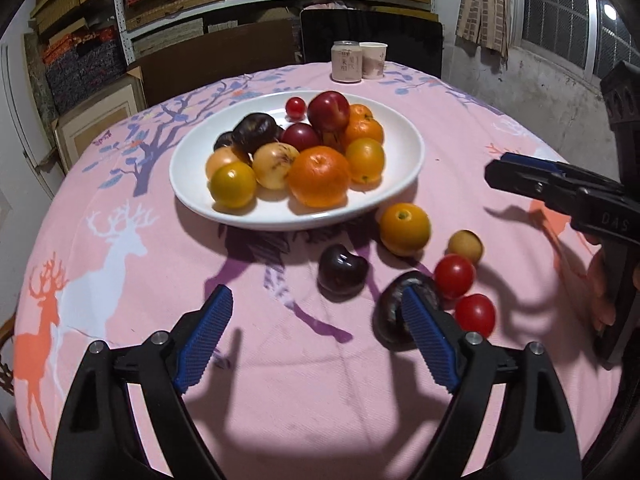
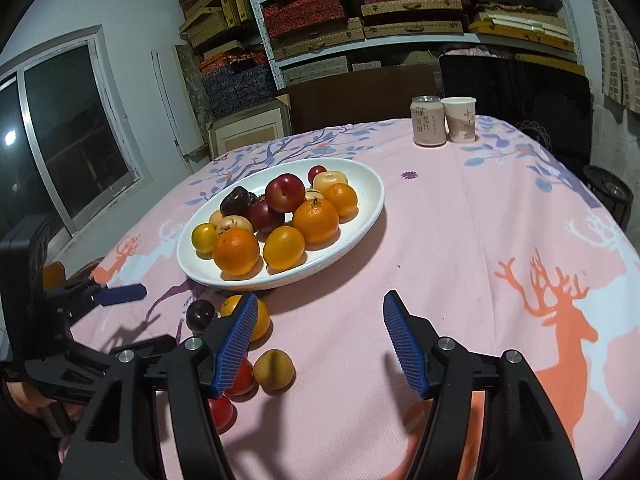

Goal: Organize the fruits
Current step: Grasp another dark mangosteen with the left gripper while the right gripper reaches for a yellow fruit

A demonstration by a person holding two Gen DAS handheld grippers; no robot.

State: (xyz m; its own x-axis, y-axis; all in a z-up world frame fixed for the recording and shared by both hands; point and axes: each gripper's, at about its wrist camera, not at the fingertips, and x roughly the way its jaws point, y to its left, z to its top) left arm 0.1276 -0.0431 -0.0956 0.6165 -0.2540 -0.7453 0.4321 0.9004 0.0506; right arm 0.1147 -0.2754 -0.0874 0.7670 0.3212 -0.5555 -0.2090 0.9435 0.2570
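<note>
Left wrist: plate (image 1: 400,184) heaped with fruit.

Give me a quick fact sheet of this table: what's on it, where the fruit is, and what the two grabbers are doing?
Table cover: pink cloth with deer and tree prints
Plate: white, piled with oranges, plums and other fruit
Loose fruit: an orange, two dark plums, two tomatoes and a small tan fruit, all lying beside the plate
Far edge: a can next to a paper cup
Left gripper: open, holding nothing
Right gripper: open, holding nothing
</note>
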